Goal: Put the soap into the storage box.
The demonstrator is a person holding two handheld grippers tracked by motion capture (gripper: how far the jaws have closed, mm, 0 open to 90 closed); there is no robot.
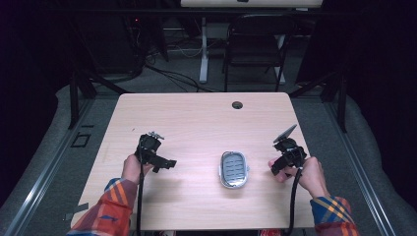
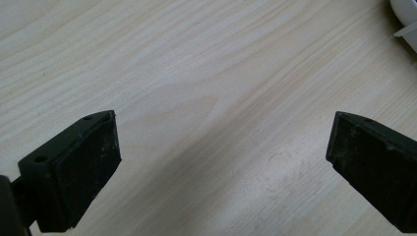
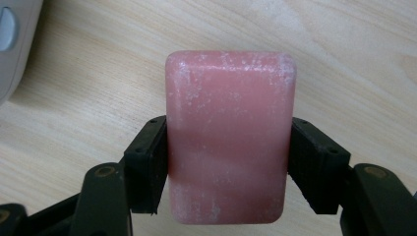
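Observation:
A pink bar of soap (image 3: 228, 135), dusted with white, sits clamped between the two black jaws of my right gripper (image 3: 227, 162), just above the wooden table (image 3: 354, 59). In the high view my right gripper (image 1: 287, 158) is at the table's right side, close to a white soap dish (image 1: 233, 169) with a grey slotted insert. A corner of that soap dish (image 3: 12, 39) appears at the top left of the right gripper view. My left gripper (image 1: 156, 158) hovers over the left half of the table, its jaws wide apart with nothing between them; bare wood lies under my left gripper (image 2: 221, 162).
The table (image 1: 196, 123) has a cable hole (image 1: 237, 104) near its far edge. A black chair (image 1: 255, 42) and a white desk leg (image 1: 203, 46) stand beyond it. A white edge of the soap dish (image 2: 405, 22) pokes into the left gripper view's top right corner.

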